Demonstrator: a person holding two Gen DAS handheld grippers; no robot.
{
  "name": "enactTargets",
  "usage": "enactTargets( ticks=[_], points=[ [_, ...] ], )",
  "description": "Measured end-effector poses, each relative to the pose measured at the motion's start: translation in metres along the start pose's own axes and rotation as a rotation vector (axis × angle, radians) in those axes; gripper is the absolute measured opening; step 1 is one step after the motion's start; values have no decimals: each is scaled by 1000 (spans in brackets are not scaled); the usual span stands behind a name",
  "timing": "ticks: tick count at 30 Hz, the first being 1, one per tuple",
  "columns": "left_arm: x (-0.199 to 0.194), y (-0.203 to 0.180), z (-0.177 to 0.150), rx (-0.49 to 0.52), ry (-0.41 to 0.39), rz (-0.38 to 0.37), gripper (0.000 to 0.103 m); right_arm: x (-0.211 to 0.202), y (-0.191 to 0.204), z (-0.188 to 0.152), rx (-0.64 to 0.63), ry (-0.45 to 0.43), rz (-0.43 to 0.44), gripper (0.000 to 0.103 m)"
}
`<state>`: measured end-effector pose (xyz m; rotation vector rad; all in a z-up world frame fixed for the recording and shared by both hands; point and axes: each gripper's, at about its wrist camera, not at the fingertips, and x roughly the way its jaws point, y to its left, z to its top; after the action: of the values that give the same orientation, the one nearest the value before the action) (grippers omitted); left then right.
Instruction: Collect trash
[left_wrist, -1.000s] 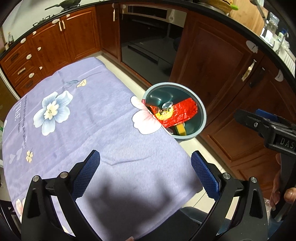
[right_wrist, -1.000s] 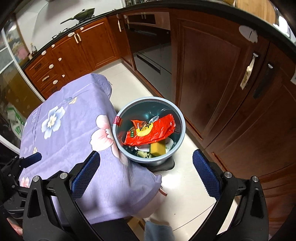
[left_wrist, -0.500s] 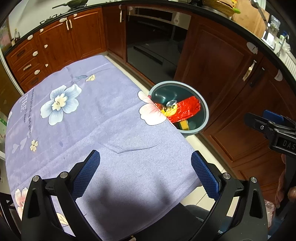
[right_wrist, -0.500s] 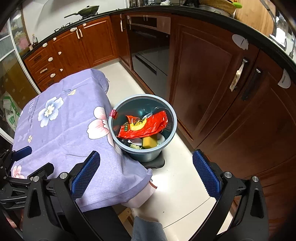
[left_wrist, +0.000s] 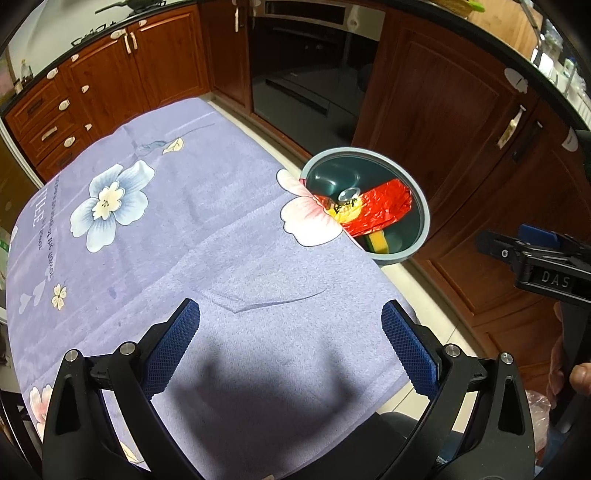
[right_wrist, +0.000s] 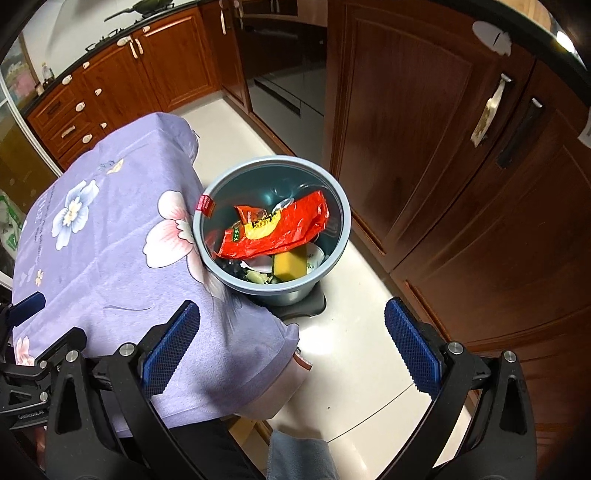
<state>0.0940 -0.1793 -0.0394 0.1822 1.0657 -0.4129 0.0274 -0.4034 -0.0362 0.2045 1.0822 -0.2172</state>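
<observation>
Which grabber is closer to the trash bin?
The right gripper. It hangs open over the floor beside the trash bin. The left gripper is open over the purple tablecloth, with the bin farther off.

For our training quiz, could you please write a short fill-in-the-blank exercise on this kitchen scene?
1. The red wrapper lies inside the ____.
2. The bin stands on the floor beside a table covered by a ____ cloth with flowers.
3. Under the wrapper sits a ____ sponge.
4. Both the left claw and the right claw are ____ and hold nothing.

Missing words: bin; purple; yellow; open
</observation>
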Motion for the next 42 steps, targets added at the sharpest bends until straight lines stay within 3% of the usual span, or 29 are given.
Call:
enactTargets(
  ticks=[17,42],
  points=[
    [23,0,3,6,48,-20,99,29,1,6,-4,57,-8,96],
    [31,-10,0,48,50,6,99,41,-4,6,2,76,-16,96]
  ],
)
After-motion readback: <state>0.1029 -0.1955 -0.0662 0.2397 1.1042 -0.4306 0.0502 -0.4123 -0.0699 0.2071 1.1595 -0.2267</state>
